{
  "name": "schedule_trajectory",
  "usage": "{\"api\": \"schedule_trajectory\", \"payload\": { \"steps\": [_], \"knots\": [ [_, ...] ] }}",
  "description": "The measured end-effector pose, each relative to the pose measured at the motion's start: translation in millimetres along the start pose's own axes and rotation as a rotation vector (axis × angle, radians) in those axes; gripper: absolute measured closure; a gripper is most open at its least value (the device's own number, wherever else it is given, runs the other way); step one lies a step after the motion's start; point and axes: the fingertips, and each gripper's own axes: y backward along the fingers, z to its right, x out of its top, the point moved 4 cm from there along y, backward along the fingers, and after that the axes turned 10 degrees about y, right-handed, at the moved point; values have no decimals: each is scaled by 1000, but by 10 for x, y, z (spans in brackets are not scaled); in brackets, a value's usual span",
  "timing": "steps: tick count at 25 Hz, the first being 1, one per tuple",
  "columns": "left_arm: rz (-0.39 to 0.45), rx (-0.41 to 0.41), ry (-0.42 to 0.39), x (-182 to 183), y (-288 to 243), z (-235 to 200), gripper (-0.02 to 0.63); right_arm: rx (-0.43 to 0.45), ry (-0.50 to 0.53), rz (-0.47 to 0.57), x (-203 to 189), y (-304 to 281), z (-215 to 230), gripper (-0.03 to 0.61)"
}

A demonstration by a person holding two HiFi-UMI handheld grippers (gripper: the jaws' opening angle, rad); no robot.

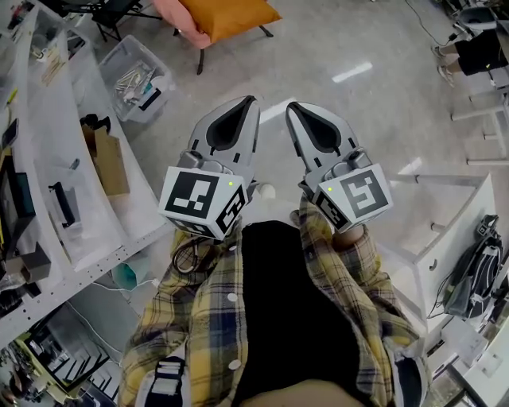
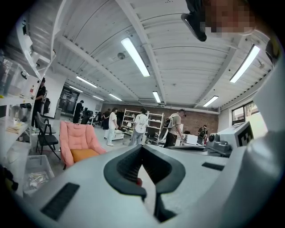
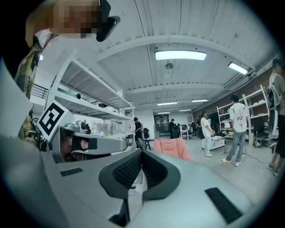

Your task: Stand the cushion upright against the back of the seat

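A pink armchair (image 1: 184,21) stands across the floor at the top of the head view, with an orange cushion (image 1: 228,16) lying flat on its seat. The left gripper view shows the same chair (image 2: 76,137) and cushion (image 2: 84,154) at the left, some way off. In the right gripper view only the chair's pink back (image 3: 171,147) shows. My left gripper (image 1: 252,100) and right gripper (image 1: 291,106) are side by side close to my body. They point level toward the chair, both shut and empty.
White shelving (image 1: 48,151) runs along the left, with a brown bag (image 1: 109,163) and a clear plastic bin (image 1: 140,79) beside it. A white table frame (image 1: 445,215) stands at the right. Several people (image 2: 140,127) stand far off by racks. A black folding chair (image 2: 43,135) is left of the armchair.
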Motion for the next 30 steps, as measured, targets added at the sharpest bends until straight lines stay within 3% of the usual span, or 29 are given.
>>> {"api": "schedule_trajectory", "payload": {
  "steps": [6,13,30],
  "knots": [
    [-6,29,18,-40,-59,-27,611,33,-14,-9,-64,-25,33,561],
    [-21,48,27,4,-294,-344,611,42,-36,-18,-142,-384,197,561],
    [-35,31,21,653,-1384,-1756,611,46,-15,-38,-79,-2111,829,561]
  ]
}}
